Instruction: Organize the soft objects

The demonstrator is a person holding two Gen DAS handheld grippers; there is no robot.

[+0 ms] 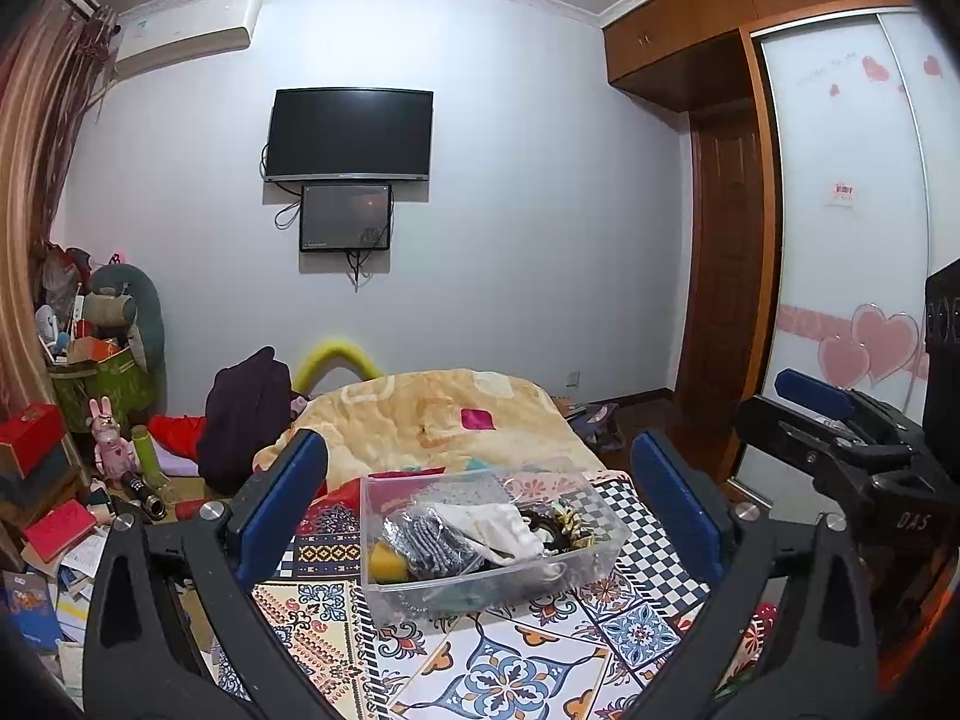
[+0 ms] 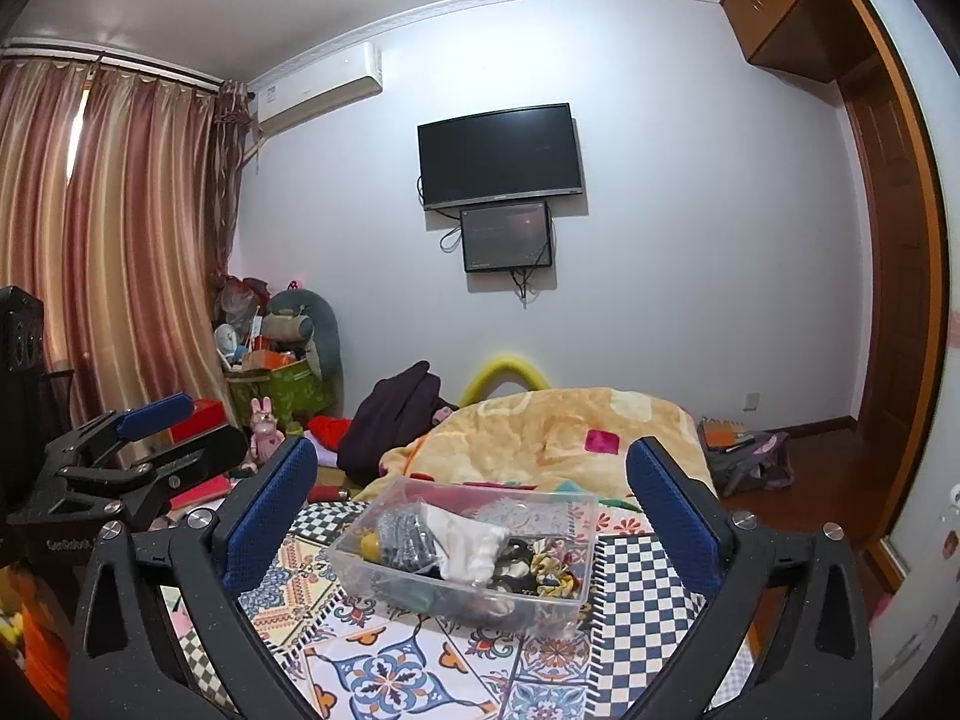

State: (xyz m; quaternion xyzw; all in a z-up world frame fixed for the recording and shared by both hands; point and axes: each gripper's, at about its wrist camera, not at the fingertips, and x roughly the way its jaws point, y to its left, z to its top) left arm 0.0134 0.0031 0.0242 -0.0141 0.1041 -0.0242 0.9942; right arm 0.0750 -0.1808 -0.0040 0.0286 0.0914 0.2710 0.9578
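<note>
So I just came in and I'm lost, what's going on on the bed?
A person holds two grippers over the bed, both open and empty. The left gripper and right gripper each frame a clear plastic bin on the patterned bedspread. The bin already holds soft items; nothing is gripped yet.

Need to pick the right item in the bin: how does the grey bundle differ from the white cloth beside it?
The grey bundle is dark, speckled and knit-looking; the white cloth is plain and pale. The grey bundle lies nearer the bin's left end by a yellow item; the white cloth sits mid-bin. Both are soft, crumpled and ungripped.
</note>
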